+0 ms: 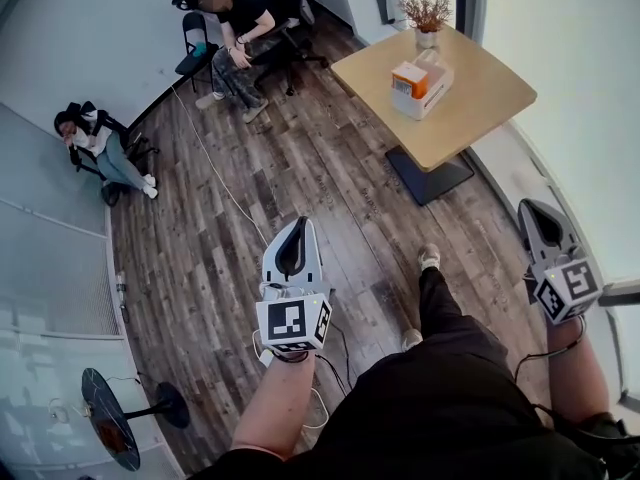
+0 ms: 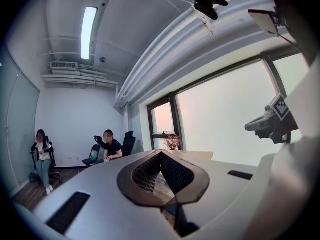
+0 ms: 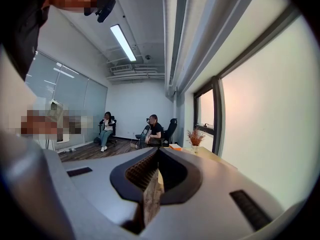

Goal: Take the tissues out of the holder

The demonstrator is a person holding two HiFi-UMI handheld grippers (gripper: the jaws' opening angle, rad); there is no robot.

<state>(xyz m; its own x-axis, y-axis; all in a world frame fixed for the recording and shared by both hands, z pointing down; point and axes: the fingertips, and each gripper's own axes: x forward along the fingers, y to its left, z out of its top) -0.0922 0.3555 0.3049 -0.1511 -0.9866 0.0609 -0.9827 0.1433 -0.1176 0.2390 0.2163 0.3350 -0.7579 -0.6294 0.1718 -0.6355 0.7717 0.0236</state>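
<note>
White box-shaped tissue holder [image 1: 422,86] with orange-topped tissues: toward far corner of light wooden tabletop [image 1: 480,108], near potted dried plant [image 1: 426,13]. Well apart, grey left gripper [image 1: 295,240] and right gripper [image 1: 540,226]: fingers together, empty, probably carried closed for approach.

At one o'clock in your head view, the tissue holder [image 1: 421,86] on the table [image 1: 480,103] is too small to tell tissues from box. In the left gripper view, your left gripper [image 2: 160,152] hides most of that table below the potted plant [image 2: 172,142]. In the right gripper view, the holder is only an orange sliver.
</note>
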